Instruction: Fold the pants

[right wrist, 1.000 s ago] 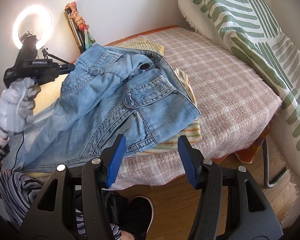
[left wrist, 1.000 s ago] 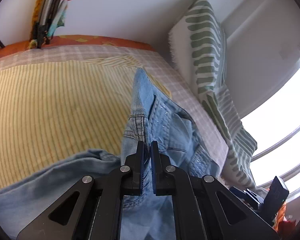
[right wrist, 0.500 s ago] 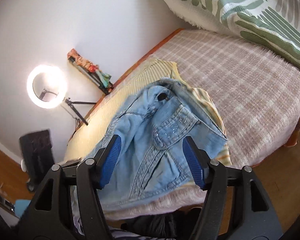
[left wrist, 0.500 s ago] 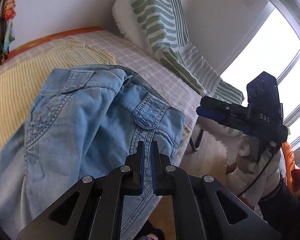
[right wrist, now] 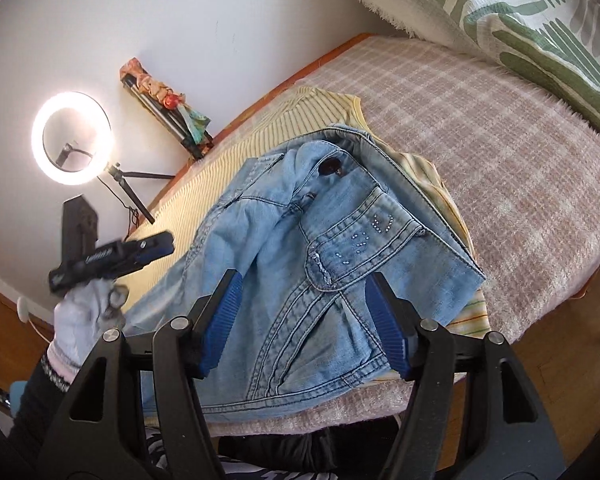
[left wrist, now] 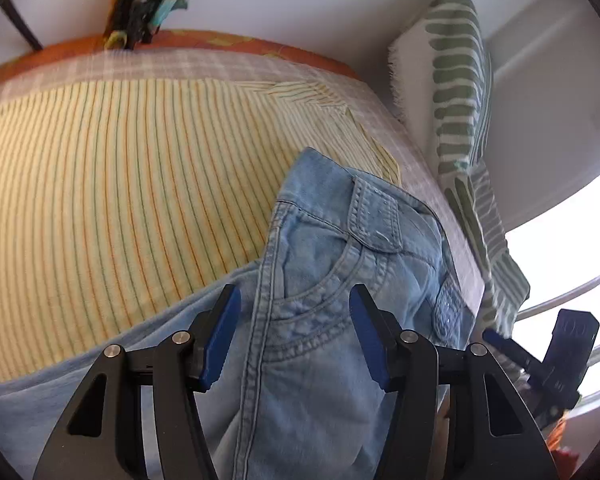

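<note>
Light blue denim pants [right wrist: 300, 256] lie rumpled on the bed, waistband and dark button toward the far side, a rhinestone pocket flap on top. In the left wrist view the pants [left wrist: 324, 280] fill the lower middle, a front pocket showing. My left gripper [left wrist: 294, 336] is open just above the denim, holding nothing. It also shows in the right wrist view [right wrist: 156, 248], in a white-gloved hand at the left. My right gripper [right wrist: 306, 324] is open over the near edge of the pants, empty. It shows in the left wrist view [left wrist: 496, 340] at the right edge.
A yellow striped sheet [left wrist: 120, 180] lies under the pants on a pink checked blanket [right wrist: 500, 152]. A green-and-white patterned cushion [right wrist: 520, 12] leans at the far right. A lit ring light [right wrist: 72, 138] stands by the wall. The bed's near edge drops to wooden floor [right wrist: 572, 368].
My left gripper has opened and swung back over the pants toward the wall. My right gripper has come lower and closer over the pants' near edge, still open.
</note>
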`<move>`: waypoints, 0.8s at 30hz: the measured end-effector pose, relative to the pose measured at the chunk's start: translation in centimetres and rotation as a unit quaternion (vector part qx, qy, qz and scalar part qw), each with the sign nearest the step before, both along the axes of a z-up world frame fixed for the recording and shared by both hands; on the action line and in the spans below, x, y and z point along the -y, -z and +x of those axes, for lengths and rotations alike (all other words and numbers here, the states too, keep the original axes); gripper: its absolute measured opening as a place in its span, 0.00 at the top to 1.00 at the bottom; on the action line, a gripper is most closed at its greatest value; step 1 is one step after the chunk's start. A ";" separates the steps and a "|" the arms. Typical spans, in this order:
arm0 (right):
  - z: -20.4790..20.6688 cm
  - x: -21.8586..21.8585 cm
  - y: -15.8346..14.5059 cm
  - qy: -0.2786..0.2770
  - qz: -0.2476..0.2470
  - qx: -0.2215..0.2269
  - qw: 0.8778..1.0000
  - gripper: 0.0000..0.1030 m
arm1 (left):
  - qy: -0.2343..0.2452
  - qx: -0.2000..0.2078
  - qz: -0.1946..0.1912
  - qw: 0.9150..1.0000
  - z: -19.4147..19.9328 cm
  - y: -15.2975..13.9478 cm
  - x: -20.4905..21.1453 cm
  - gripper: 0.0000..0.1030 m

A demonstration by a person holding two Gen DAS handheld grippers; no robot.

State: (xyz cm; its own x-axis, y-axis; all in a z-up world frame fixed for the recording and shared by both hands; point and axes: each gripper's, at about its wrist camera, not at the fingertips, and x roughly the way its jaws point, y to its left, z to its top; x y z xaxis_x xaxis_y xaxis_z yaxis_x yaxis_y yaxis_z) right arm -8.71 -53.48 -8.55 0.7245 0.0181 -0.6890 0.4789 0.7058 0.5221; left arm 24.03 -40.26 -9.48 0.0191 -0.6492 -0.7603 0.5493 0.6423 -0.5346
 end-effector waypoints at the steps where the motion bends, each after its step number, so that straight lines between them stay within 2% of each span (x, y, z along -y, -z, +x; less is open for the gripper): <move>1: 0.0 0.0 -0.1 -0.002 -0.004 -0.002 1.000 0.35 | -0.007 -0.023 -0.010 1.000 0.8 0.8 0.3 0.46; 5: 0.1 -0.3 -0.3 -0.005 -0.021 -0.007 1.000 0.35 | -0.020 -0.078 -0.043 0.996 1.9 2.7 1.8 0.46; 6: 0.0 -0.3 -0.2 -0.004 -0.022 -0.009 1.000 0.35 | -0.023 -0.091 -0.048 0.994 1.7 3.0 2.2 0.50; 7: 0.0 -0.2 -0.2 -0.004 -0.022 -0.010 1.000 0.35 | -0.024 -0.094 -0.054 0.994 1.6 3.0 2.4 0.56; 8: 0.0 -0.2 -0.2 -0.003 -0.021 -0.012 1.000 0.35 | -0.017 -0.078 -0.056 0.995 1.0 2.6 2.7 0.63; 10: 0.0 0.0 -0.3 -0.003 -0.024 -0.016 1.000 0.35 | -0.009 -0.025 -0.043 0.999 -0.1 1.0 2.8 0.88; 11: 0.0 0.1 -0.4 -0.002 -0.025 -0.017 1.000 0.35 | -0.001 -0.015 -0.048 0.999 -0.4 0.5 2.7 0.92; 14: 0.2 0.6 -0.7 0.004 -0.020 -0.015 1.000 0.35 | 0.012 0.003 -0.071 0.997 -1.8 -1.2 2.2 0.93; 18: 1.4 0.9 -1.6 0.003 -0.026 -0.015 1.000 0.35 | 0.047 0.003 -0.097 0.994 -4.1 -2.8 2.6 0.94; 22: 2.8 1.0 -3.3 -0.011 -0.009 0.011 1.000 0.35 | 0.090 0.004 -0.098 0.991 -7.5 -2.9 4.1 0.94; 24: 3.8 1.2 -4.0 -0.018 0.006 0.024 1.000 0.30 | 0.113 0.012 -0.091 0.989 -9.5 -2.7 4.8 0.94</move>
State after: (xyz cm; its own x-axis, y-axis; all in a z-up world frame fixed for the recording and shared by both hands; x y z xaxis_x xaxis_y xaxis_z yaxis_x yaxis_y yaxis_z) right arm -4.91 -54.66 -4.54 0.7556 0.0536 -0.6529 0.4268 0.7158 0.5527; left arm 14.49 -45.08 -6.77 -0.1258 -0.7655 -0.6310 0.6823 0.3950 -0.6152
